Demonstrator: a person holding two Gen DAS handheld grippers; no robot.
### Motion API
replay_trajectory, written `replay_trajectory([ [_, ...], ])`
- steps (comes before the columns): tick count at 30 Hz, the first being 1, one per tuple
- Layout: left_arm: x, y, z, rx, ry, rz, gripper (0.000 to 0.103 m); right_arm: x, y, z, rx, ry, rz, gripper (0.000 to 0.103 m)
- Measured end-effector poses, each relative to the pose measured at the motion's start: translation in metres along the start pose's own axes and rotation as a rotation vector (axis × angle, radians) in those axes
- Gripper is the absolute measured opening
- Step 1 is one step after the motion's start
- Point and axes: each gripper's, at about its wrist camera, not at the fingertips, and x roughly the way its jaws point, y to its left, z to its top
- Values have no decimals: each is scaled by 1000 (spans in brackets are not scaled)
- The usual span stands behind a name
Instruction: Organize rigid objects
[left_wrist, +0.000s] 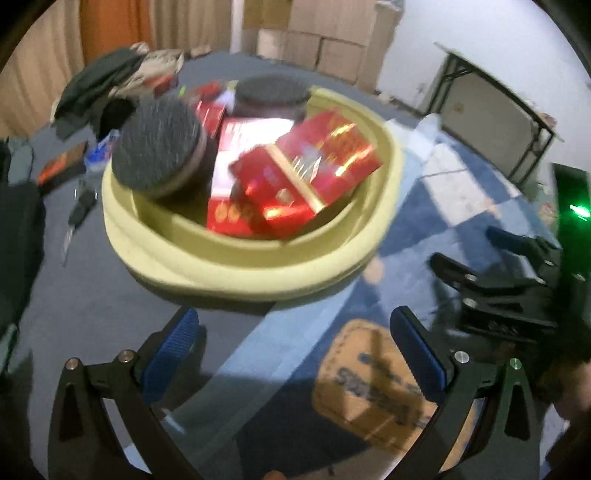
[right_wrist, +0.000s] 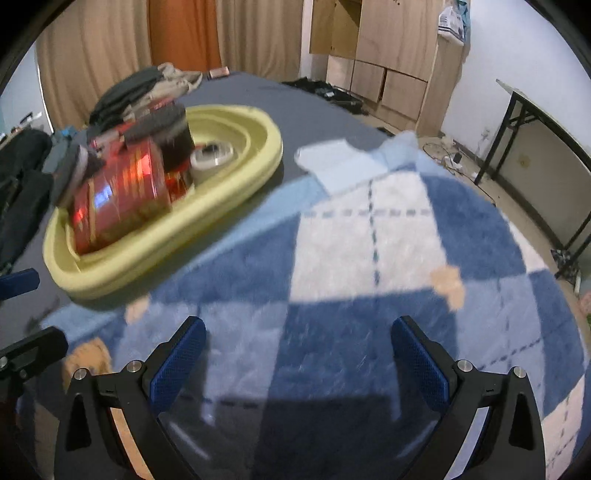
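Yellow basin (left_wrist: 255, 273), boxes and jars inside: ahead of left gripper (left_wrist: 295, 354), jaws wide, empty. Right gripper (right_wrist: 297, 363): wide, empty, over checked blanket (right_wrist: 369, 236). Tape roll (right_wrist: 212, 155) visible in right view only.

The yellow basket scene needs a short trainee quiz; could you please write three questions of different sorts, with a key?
1. True or false: the left gripper holds a red box.
2. What lies under the right gripper: A bare floor, B checked blue blanket, C black clothes?
3. Fill in: the roll of tape lies inside the yellow ____.

Key: 1 false, both grippers are open and empty; 2 B; 3 basket.
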Motion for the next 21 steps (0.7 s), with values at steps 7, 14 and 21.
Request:
replay_trajectory([
  [7, 24, -16, -11, 70, -77, 43, 103, 9, 5, -3, -5, -21, -37, 103],
  [14, 29, -21, -6, 36, -91, 46, 103, 10, 11, -7, -21, -29, -72, 103],
  [21, 27, -20, -9, 38, -89, 53, 103, 8, 8, -7, -23, -29, -63, 103],
])
